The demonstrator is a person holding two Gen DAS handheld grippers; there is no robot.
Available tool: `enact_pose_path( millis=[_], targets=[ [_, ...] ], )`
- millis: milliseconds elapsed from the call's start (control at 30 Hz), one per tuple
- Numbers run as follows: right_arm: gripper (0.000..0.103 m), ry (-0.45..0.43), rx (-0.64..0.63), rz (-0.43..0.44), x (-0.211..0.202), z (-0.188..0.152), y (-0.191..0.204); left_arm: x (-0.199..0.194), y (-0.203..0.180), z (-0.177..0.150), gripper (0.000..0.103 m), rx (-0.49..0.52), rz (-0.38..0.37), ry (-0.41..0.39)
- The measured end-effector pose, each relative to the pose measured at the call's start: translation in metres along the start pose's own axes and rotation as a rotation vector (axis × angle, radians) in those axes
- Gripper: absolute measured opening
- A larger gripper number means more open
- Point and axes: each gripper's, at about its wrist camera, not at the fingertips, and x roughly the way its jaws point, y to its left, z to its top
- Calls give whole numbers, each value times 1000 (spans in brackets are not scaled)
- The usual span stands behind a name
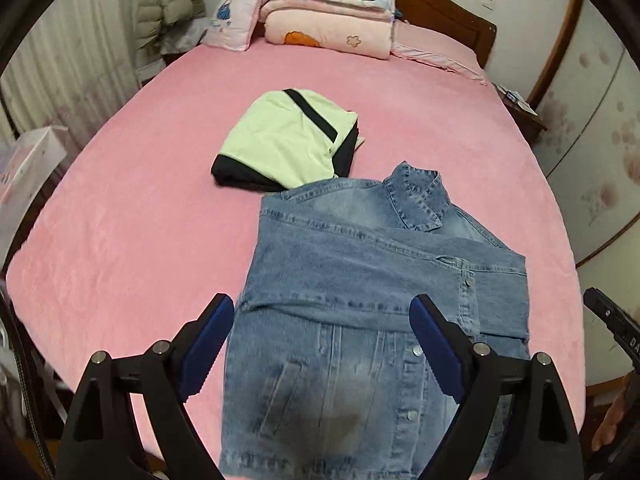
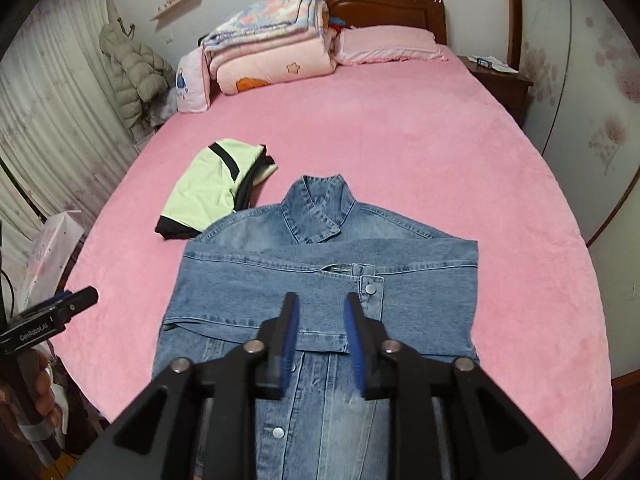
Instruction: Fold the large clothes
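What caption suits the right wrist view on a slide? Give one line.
Right gripper open above a denim jacket, sleeves folded across, on a pink bed.

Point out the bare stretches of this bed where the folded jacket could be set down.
Bare pink sheet runs wide between the denim jacket, the pillow and the nightstand-side edge. Another bare strip lies on the curtain side of the jacket. It is crowded where the folded green-and-black garment touches the jacket's shoulder, and at the headboard under the stacked quilts.

Ahead of me, stacked quilts lie against the wooden headboard, a pink pillow beside them; a puffy coat hangs by the curtain.
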Motion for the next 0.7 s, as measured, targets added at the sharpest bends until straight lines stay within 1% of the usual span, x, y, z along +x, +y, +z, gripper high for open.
enact_pose_path(
  millis=[67, 167, 300, 367, 467, 533, 567, 700],
  targets=[
    [28, -18, 9, 13, -13, -8, -1, -10, 4, -8, 89, -20, -7, -2],
    [28, -24, 13, 4, -24, -21, -2, -19, 7, -20, 89, -13, -10, -20],
    [28, -16, 45, -7, -34, -46, -8, -27, 7, -45, 89, 62, -11, -45],
    [28, -26, 61, -24, -41, -64, -13, -26, 11, -60, 89, 95, -16, -26],
    [28, -23, 81, -58, -49, -90, -18, -21, 24, -85, 89, 110, -26, 1],
    [29, -11, 92, -77, -52, -111, -20, -14, 36, -101, 89, 110, -23, 21],
    [29, -6, 93, -84, -52, -121, -21, -8, 45, -113, 89, 104, -22, 44],
    [29, 15, 82, -114, -49, -158, -22, 16, 77, -150, 89, 69, -65, 107]
  ],
)
